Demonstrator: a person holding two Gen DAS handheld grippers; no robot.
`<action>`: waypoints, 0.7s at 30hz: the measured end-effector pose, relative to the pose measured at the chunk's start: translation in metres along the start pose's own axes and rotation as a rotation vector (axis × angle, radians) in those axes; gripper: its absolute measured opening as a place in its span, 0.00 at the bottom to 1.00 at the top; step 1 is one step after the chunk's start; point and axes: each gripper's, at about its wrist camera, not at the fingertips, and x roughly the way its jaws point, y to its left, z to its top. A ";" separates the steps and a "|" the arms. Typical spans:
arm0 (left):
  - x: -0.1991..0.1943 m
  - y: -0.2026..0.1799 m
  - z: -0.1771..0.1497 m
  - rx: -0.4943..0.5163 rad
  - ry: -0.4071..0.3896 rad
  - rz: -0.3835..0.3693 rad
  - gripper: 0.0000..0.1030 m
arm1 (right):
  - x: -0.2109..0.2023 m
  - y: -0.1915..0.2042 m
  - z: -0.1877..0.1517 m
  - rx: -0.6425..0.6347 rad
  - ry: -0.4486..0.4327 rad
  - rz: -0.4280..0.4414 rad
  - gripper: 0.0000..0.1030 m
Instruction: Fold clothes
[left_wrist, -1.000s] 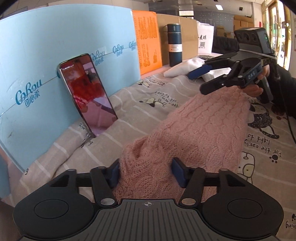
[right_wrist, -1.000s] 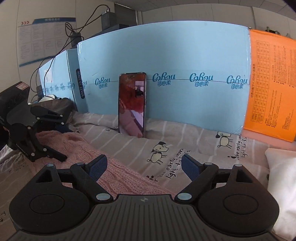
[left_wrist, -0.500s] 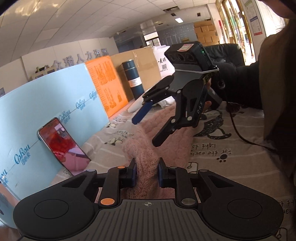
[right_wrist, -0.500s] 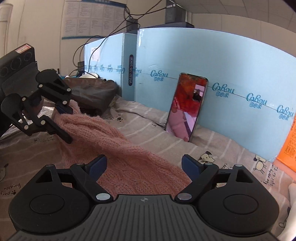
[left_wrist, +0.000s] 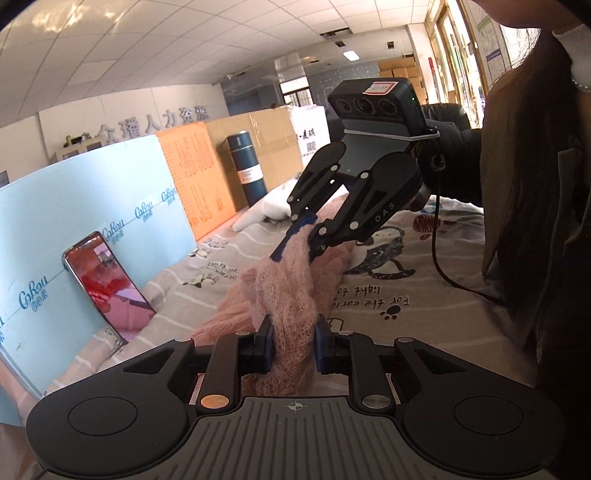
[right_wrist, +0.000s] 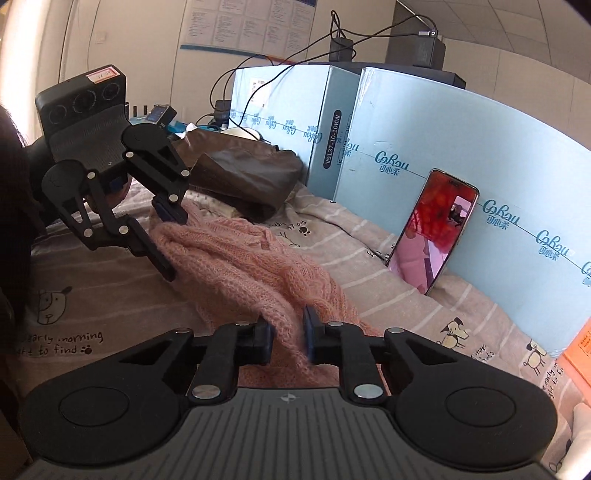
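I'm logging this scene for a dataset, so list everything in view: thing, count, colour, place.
sweater: 1, pink, bunched on the bed, pinched by both grippers
bedsheet: 1, beige striped with cartoon prints, under the sweater
phone: 1, screen red, leaning on a blue box
blue boxes: 2, light blue, behind the bed
orange box: 1, orange, beside the blue box
flask: 1, dark blue, by the cardboard
bag: 1, brown, far end of the bed
left gripper: black, shut on sweater
right gripper: black, shut on sweater
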 end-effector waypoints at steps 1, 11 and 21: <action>-0.002 -0.001 0.000 0.001 -0.008 -0.006 0.19 | -0.005 0.004 -0.001 0.008 -0.002 -0.005 0.12; -0.017 -0.017 -0.005 0.009 0.014 -0.085 0.19 | -0.045 0.058 -0.019 0.163 -0.004 -0.026 0.11; -0.014 -0.034 -0.024 -0.019 0.132 -0.119 0.19 | -0.050 0.085 -0.035 0.354 0.007 0.049 0.13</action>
